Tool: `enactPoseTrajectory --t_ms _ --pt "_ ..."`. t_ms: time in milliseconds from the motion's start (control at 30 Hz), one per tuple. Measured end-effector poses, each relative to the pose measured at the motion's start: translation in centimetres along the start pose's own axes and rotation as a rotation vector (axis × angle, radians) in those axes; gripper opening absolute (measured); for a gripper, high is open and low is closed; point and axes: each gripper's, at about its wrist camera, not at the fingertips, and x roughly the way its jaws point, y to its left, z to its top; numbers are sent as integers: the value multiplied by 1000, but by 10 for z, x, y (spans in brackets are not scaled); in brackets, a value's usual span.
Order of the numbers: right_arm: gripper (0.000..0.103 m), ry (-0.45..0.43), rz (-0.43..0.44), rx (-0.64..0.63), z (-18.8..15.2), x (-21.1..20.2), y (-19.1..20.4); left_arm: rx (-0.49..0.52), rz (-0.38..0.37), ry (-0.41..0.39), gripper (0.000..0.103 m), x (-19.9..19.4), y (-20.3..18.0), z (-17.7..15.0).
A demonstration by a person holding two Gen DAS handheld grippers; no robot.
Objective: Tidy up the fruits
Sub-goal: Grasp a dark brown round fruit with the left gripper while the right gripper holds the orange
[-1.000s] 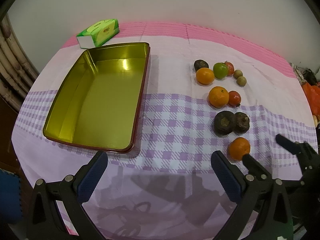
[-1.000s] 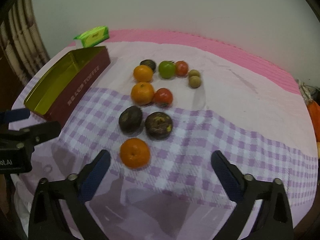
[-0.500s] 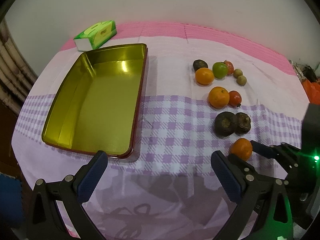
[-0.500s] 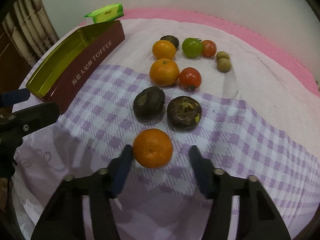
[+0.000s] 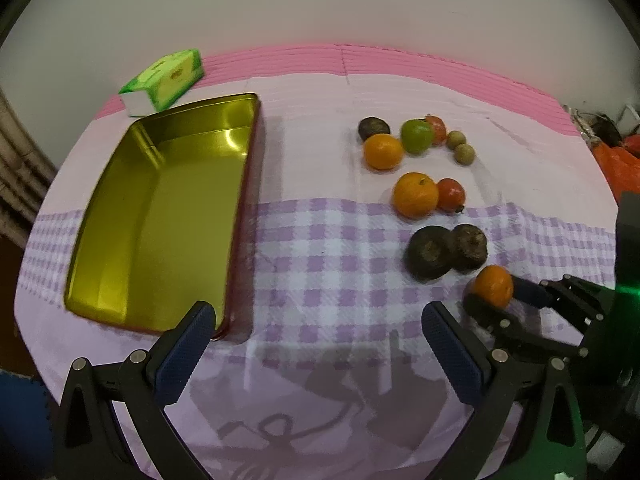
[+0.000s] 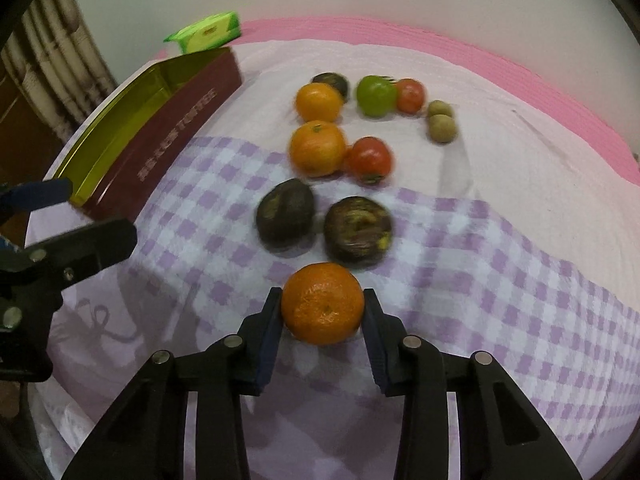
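Observation:
My right gripper (image 6: 322, 312) is shut on the nearest orange (image 6: 322, 303); the same orange (image 5: 493, 285) shows between its fingers in the left wrist view. Beyond it lie two dark brown fruits (image 6: 285, 214) (image 6: 357, 231), two more oranges (image 6: 317, 148) (image 6: 319, 101), two red tomatoes (image 6: 368, 159), a green fruit (image 6: 375, 95) and two small brownish fruits (image 6: 442, 127). The gold tin (image 5: 160, 216), empty, lies on the left of the table. My left gripper (image 5: 316, 344) is open and empty above the table's near edge, right of the tin's near corner.
A green tissue pack (image 5: 164, 80) lies behind the tin at the back left. The table wears a pink and purple checked cloth (image 5: 320, 248). A wall stands behind it. An orange bag (image 5: 616, 164) sits off the table's right side.
My right gripper moved forward to the nearest orange and closed on it. The left gripper stayed open and shifted slightly.

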Motion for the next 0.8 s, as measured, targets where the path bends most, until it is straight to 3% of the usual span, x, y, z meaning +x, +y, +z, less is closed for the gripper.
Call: enactPoseTrajectory --t_ms 367,800 --pt "39 -41 -87 143 12 -3 -67 106 -117 -4 100 18 -31 15" --pt "39 -38 -70 183 12 6 -83 160 -186 46 67 55 -54 30"
